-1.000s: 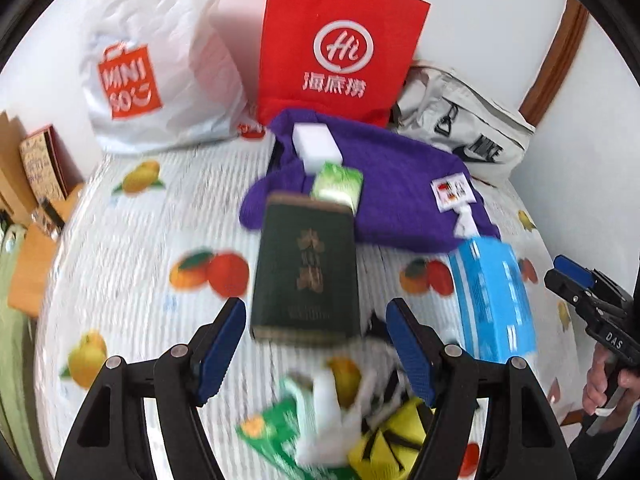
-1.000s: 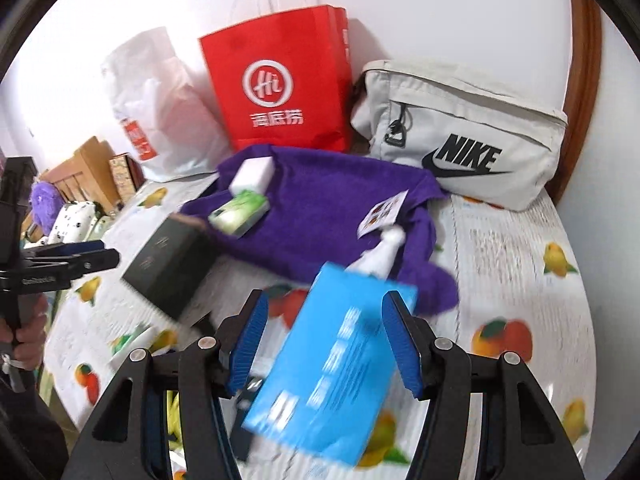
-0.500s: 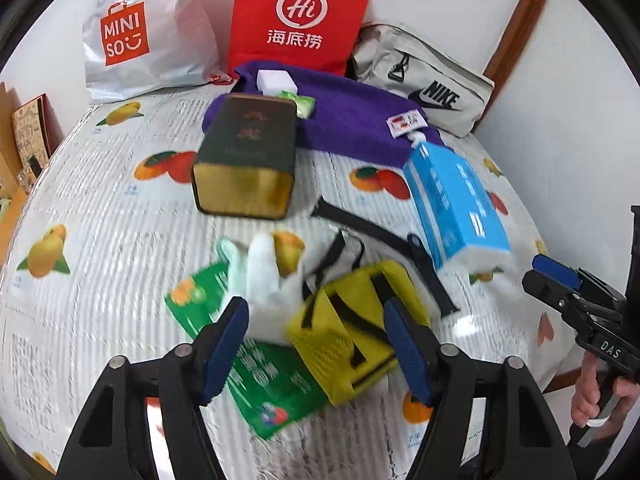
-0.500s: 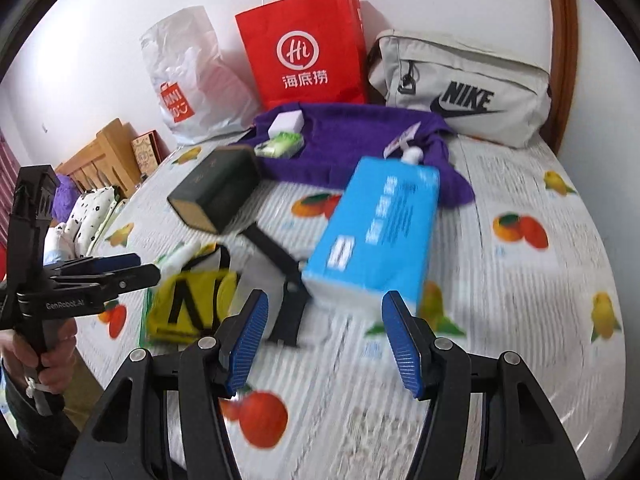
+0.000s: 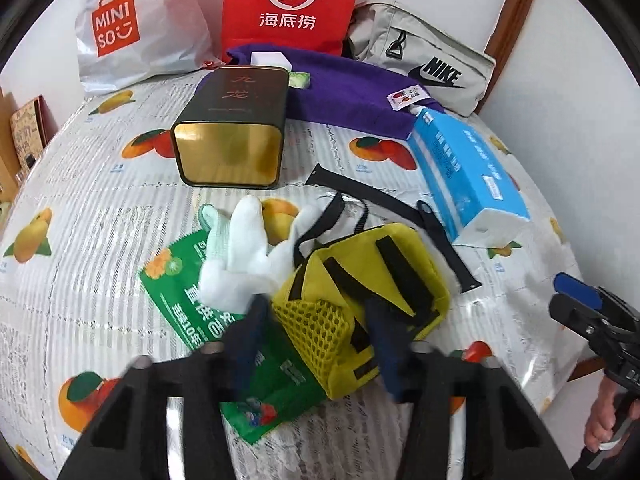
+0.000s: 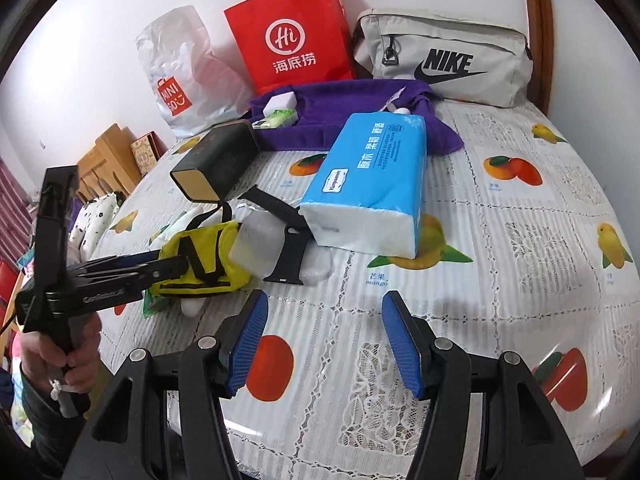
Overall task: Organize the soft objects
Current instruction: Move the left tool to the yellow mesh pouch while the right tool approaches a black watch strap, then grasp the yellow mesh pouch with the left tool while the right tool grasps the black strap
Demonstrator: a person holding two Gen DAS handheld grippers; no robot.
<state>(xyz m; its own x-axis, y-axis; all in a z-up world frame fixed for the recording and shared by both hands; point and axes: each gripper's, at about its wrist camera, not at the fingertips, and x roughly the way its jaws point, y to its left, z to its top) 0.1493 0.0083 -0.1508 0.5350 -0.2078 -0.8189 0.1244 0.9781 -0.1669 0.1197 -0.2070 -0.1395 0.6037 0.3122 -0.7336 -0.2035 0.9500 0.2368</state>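
A yellow pouch (image 5: 372, 272) with black straps and a mesh corner lies near the table's front, partly over a white glove (image 5: 248, 256) and a green packet (image 5: 192, 296). My left gripper (image 5: 316, 340) straddles the mesh corner and its jaws are closing, blurred; I see no firm press. In the right wrist view the left gripper (image 6: 176, 266) reaches the yellow pouch (image 6: 208, 256) from the left. My right gripper (image 6: 324, 344) stands open over bare tablecloth, with nothing between its fingers. Farther back lie a blue tissue pack (image 6: 372, 184) and a purple towel (image 6: 340, 108).
A dark tin (image 5: 236, 128) lies on its side behind the glove, and a black strap (image 5: 380, 196) runs beside the tissue pack. Against the wall stand a white Miniso bag (image 5: 120, 32), a red paper bag (image 5: 288, 4) and a grey Nike bag (image 5: 428, 64). The table edge (image 5: 560, 392) drops off at right.
Both grippers have pulled back toward the table's front and come lower. The left one now sits over the yellow pouch with its jaws much narrower. The right gripper's gap is unchanged.
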